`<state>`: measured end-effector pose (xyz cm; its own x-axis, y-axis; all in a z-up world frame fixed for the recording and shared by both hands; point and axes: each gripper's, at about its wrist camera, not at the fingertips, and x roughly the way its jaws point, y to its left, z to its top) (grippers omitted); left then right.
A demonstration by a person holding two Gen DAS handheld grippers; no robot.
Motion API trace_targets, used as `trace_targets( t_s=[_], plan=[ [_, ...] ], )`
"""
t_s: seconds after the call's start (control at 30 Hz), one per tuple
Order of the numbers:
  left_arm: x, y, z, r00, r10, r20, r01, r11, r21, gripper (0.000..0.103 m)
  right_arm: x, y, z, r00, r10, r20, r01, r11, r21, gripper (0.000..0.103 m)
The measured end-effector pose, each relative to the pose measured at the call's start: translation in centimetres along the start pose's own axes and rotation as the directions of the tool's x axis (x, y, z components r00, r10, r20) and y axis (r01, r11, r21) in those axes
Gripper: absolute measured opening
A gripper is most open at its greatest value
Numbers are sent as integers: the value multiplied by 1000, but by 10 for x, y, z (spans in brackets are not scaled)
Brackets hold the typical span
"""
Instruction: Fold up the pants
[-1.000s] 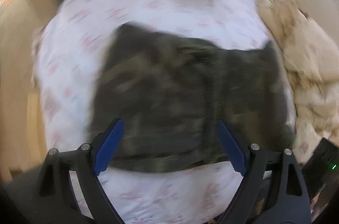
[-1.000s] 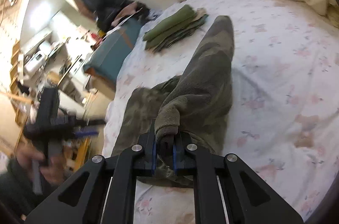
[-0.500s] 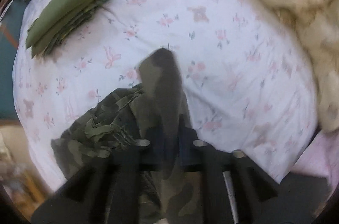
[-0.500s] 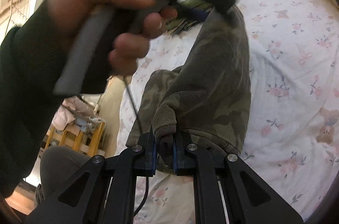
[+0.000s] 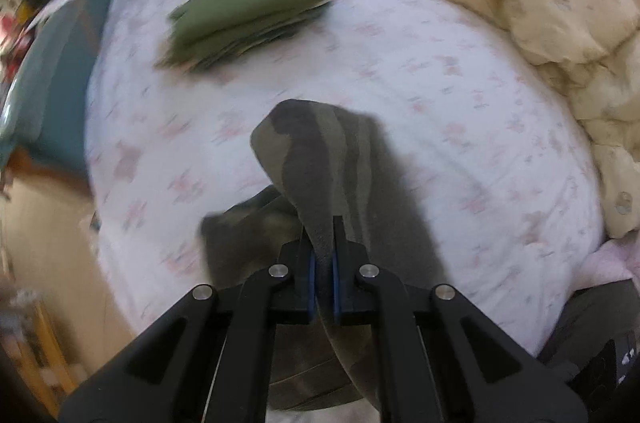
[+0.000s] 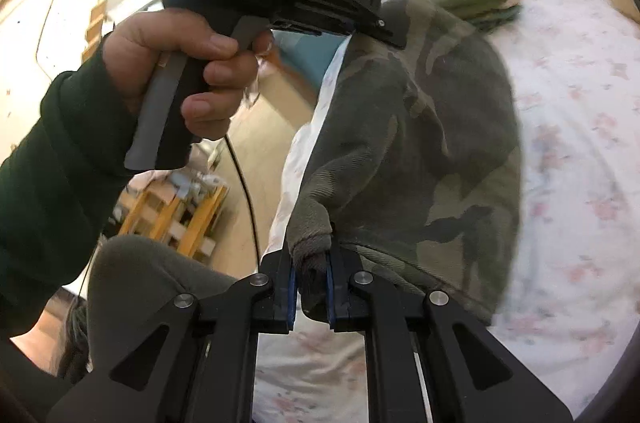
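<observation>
**Camouflage trousers pinched in both grippers above the bed**

Camouflage-patterned fleece pants (image 5: 320, 163) hang between your two tools, lifted off the white bed sheet with pink floral print (image 5: 460, 83). Your left gripper (image 5: 324, 279) has its blue-padded fingers (image 5: 311, 275) nearly together on a thin edge of the fabric, which rises ahead of it as a rounded fold. Your right gripper (image 6: 311, 287) is clamped on a thick bunched hem, and the cloth spreads up and away from it towards your other tool. In the right wrist view your left hand (image 6: 176, 63), in a dark green sleeve (image 6: 52, 191), grips the black handle, whose front end touches the top of the draped pants (image 6: 420, 143). A folded stack of olive-green clothes (image 5: 248, 15) lies further up the sheet, well apart from the pants. A rumpled cream duvet (image 5: 540, 7) sits along the right side of the bed.
</observation>
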<state>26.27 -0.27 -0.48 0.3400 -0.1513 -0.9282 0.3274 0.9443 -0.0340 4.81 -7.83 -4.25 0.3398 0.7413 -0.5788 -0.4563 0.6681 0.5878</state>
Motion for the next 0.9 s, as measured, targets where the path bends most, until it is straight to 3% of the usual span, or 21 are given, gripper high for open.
trace_targets(
  t_s=[0.17, 0.27, 0.33, 0.43, 0.53, 0.57, 0.63, 0.7, 0.83, 0.9],
  plan=[
    [32, 69, -38, 998, 53, -24, -54, 996, -73, 4, 70, 16, -5, 995, -10, -103, 9, 1000, -9, 11],
    [60, 96, -51, 999, 28, -28, -31, 994, -108, 4, 116, 21, -7, 984, -56, -167, 58, 998, 5, 13],
    [84, 106, -57, 999, 19, -48, -24, 995, -100, 4, 138, 23, -10, 974, -90, -210, 95, 995, 16, 25],
    [99, 109, -55, 998, 14, -68, -18, 998, -60, 5, 146, 37, -12, 961, -99, -257, 88, 995, -54, 28],
    [98, 115, -51, 999, -15, -36, 13, 999, -52, 5, 116, 36, -8, 973, -32, -228, 23, 999, -40, 28],
    [100, 118, -51, 999, -25, -36, 23, 998, -61, 5, 102, 30, -5, 980, -70, -186, 63, 997, -42, 28],
    [104, 120, -51, 999, -28, -42, 26, 998, -64, 5, 89, 18, 3, 970, -198, -138, 190, 979, -68, 24],
    [104, 121, -51, 999, -35, -41, 32, 997, -68, 5, 102, -3, 13, 955, -223, -196, 223, 975, -22, 15],
    [109, 124, -55, 996, -45, -75, 39, 996, -84, 9, 152, -11, 8, 953, -142, -266, 148, 989, 4, 13],
    [114, 129, -61, 995, 23, -97, -30, 996, -80, 22, 190, -6, -9, 935, -139, -327, 143, 990, -11, 13]
  ],
)
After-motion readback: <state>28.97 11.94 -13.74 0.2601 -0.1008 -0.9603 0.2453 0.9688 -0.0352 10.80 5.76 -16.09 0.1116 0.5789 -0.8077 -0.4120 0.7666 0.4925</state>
